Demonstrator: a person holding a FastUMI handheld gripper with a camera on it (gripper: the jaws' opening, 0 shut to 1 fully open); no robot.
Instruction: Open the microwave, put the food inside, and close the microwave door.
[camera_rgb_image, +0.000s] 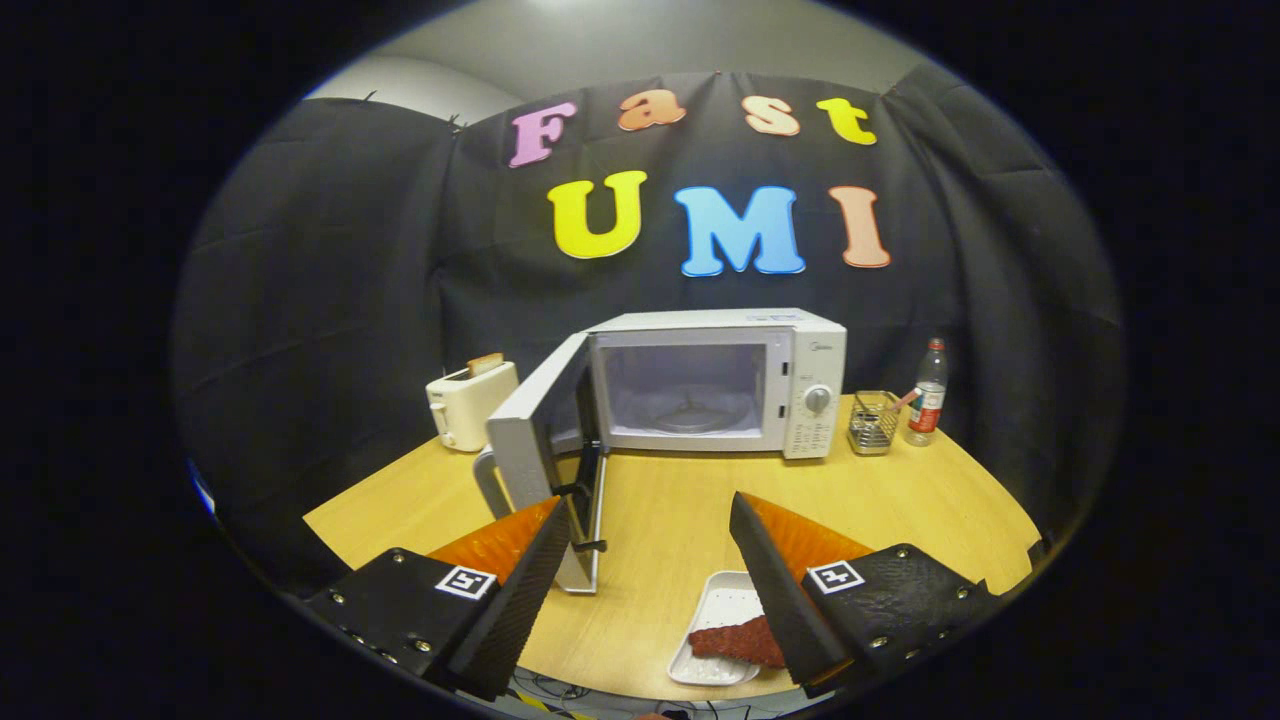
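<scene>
A white microwave stands at the back of the wooden table. Its door is swung wide open toward me on the left side, so the lit cavity and its turntable show. A white tray with a dark red slab of food lies near the table's front edge, partly hidden behind my right finger. My gripper hovers above the table, open, with nothing between its fingers. The left finger sits close in front of the door's lower edge.
A cream toaster with a slice of toast stands left of the microwave. Right of the microwave are a wire basket and a plastic bottle. Bare wood lies between the microwave and the tray.
</scene>
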